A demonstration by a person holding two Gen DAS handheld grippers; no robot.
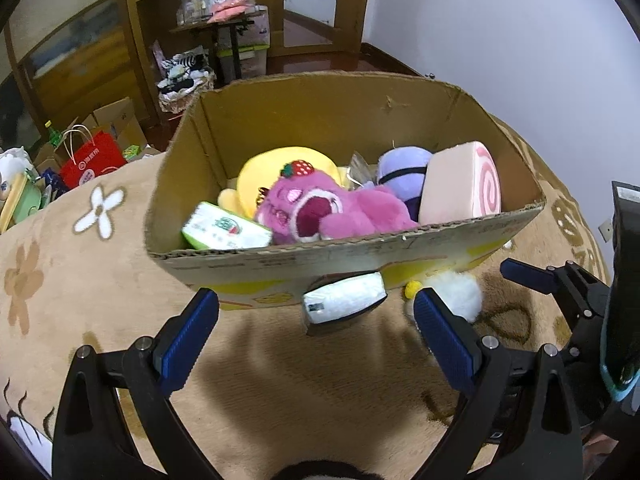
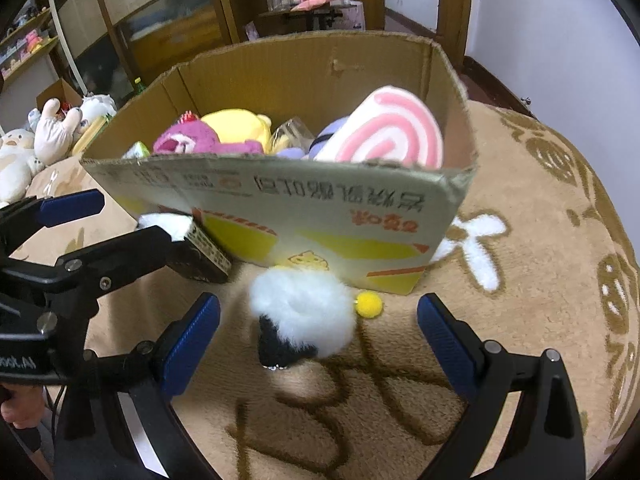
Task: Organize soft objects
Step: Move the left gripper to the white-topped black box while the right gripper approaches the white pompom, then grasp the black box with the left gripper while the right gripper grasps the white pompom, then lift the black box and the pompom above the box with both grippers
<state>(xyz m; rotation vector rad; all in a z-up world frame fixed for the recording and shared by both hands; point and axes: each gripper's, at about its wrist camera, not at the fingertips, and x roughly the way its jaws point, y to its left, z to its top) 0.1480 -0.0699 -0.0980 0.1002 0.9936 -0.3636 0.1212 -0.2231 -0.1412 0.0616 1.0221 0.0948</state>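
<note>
An open cardboard box [image 1: 400,248] [image 2: 304,200] sits on a beige patterned blanket. It holds a pink bear plush [image 1: 320,212], a yellow plush [image 1: 276,168], a purple plush [image 1: 404,172], a pink swirl roll cushion [image 1: 464,188] [image 2: 388,132] and a green tissue pack [image 1: 224,228]. In front of the box lie a white tissue pack [image 1: 344,304] [image 2: 204,252] and a white fluffy toy [image 2: 304,312] [image 1: 460,294] with a yellow pompom [image 2: 369,305]. My left gripper [image 1: 316,312] is open around the tissue pack without touching it. My right gripper [image 2: 320,316] is open around the fluffy toy.
The blanket [image 2: 520,280] carries flower and letter patterns. Several pale plush toys [image 2: 24,148] lie at the far left. A red paper bag [image 1: 94,160], cardboard boxes and wooden shelves [image 1: 192,8] stand beyond the blanket's far edge.
</note>
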